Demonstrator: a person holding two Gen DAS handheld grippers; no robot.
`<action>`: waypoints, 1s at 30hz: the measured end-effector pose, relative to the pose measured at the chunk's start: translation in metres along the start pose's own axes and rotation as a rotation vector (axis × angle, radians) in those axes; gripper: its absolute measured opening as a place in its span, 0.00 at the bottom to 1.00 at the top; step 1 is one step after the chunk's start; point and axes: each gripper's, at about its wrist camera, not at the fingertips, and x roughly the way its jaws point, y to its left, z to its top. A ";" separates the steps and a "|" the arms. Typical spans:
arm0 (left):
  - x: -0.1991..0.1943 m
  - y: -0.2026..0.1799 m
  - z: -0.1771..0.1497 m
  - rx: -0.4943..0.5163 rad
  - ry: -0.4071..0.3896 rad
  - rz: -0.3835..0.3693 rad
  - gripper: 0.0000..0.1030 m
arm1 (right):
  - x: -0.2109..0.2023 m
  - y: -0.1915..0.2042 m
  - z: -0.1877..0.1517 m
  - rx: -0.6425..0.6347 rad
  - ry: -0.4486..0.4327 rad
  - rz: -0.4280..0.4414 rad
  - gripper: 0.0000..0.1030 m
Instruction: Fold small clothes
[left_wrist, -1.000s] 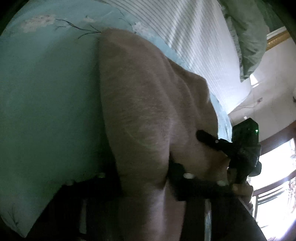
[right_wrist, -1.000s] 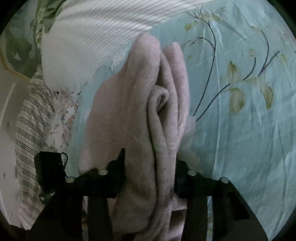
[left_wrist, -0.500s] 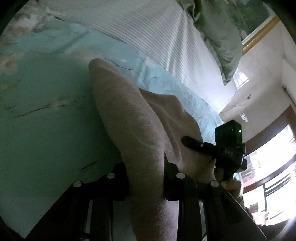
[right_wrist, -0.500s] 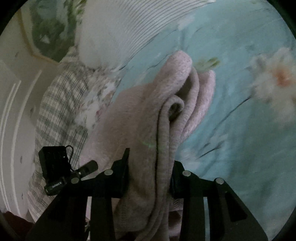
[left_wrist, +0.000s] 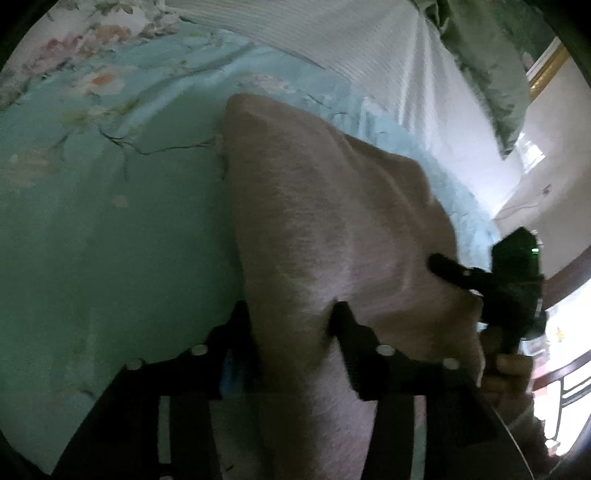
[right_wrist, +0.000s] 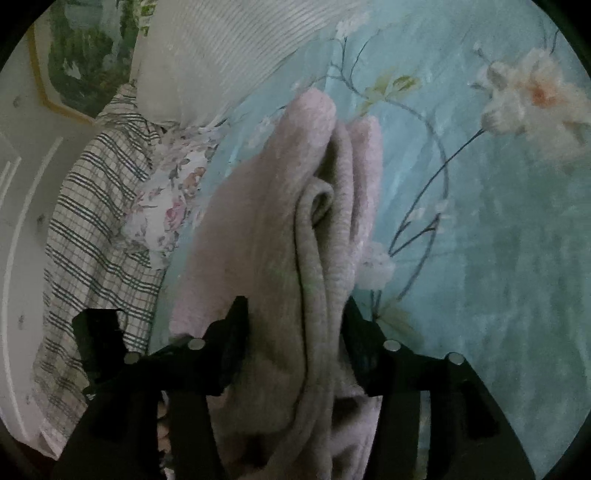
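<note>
A pale pink knit garment (left_wrist: 325, 221) hangs bunched over the light blue floral bedsheet (left_wrist: 92, 229). My left gripper (left_wrist: 291, 314) is shut on one end of it, cloth pinched between the black fingers. My right gripper (right_wrist: 295, 306) is shut on the other end, where the garment (right_wrist: 280, 206) shows several folded layers and a rolled hem. The right gripper's body (left_wrist: 513, 291) and the hand holding it show at the right of the left wrist view. The left gripper's body (right_wrist: 96, 339) shows at the lower left of the right wrist view.
A white ribbed pillow (left_wrist: 369, 44) lies at the head of the bed. A green cushion (left_wrist: 487, 62) is beside it. A checked cloth (right_wrist: 92, 229) and a small floral cloth (right_wrist: 166, 206) lie at the bed's left side. A framed picture (right_wrist: 81, 55) hangs on the wall.
Both grippers have kept their hold on the garment and shifted over the bed. The views have tilted, so more of the flowered sheet shows and the garment hangs a little lower.
</note>
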 end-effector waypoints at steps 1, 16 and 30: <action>-0.004 -0.002 0.000 -0.004 -0.009 0.008 0.53 | -0.007 0.001 0.000 -0.010 -0.021 -0.019 0.54; -0.054 -0.044 -0.029 0.162 -0.126 -0.073 0.42 | -0.001 0.043 0.049 -0.179 -0.104 -0.076 0.12; -0.052 -0.049 -0.061 0.239 -0.044 -0.017 0.38 | -0.060 0.062 -0.035 -0.232 0.004 -0.024 0.18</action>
